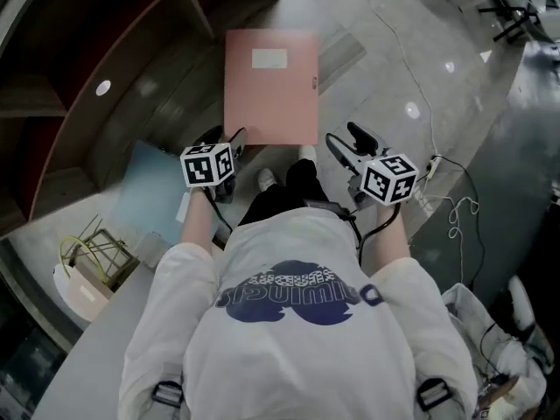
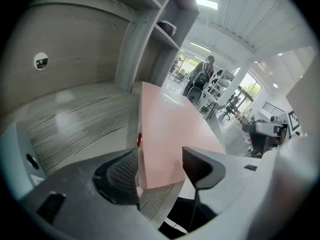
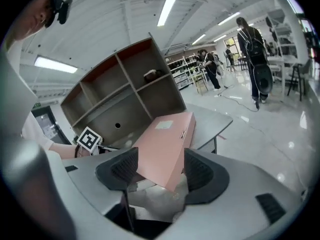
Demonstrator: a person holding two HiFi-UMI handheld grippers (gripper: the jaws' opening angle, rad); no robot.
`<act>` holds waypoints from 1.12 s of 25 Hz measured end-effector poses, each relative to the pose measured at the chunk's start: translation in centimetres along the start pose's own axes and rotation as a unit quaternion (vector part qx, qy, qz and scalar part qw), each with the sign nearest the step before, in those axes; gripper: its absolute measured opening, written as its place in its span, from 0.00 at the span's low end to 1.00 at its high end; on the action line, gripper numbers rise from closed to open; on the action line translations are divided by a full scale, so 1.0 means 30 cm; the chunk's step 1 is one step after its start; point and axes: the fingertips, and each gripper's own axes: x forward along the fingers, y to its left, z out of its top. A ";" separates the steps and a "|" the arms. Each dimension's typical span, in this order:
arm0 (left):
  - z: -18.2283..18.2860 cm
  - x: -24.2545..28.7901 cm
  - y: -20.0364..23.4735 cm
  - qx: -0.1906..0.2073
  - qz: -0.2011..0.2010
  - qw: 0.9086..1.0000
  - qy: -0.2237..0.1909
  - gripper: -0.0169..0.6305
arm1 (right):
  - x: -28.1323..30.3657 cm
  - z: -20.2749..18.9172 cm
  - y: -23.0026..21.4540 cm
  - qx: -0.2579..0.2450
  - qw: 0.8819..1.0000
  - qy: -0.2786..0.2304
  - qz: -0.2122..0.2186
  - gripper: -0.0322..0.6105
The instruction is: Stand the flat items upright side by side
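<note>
A pink box file (image 1: 271, 90) lies flat on the grey table (image 1: 166, 112) in front of the open shelf unit (image 1: 105, 42). A pale blue flat item (image 1: 150, 191) lies to its left. My left gripper (image 1: 225, 138) is at the file's near left corner. In the left gripper view the file (image 2: 170, 134) sits between the spread jaws of that gripper (image 2: 160, 171), and the right pad (image 2: 197, 165) stands clear of it. My right gripper (image 1: 346, 144) is at the near right corner. Its open jaws (image 3: 157, 169) frame the file's corner (image 3: 165, 146) without pressing on it.
The shelf unit (image 3: 125, 94) has bare compartments behind the file. A white basket with yellow handles (image 1: 92, 256) stands at the table's near left. Cables (image 1: 455, 208) trail over the shiny floor on the right. People stand far off in the hall (image 3: 252, 49).
</note>
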 end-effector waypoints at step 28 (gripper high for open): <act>-0.025 0.066 -0.004 0.006 0.025 0.995 0.099 0.40 | 0.377 -0.297 -0.135 0.260 0.920 0.142 0.256 0.61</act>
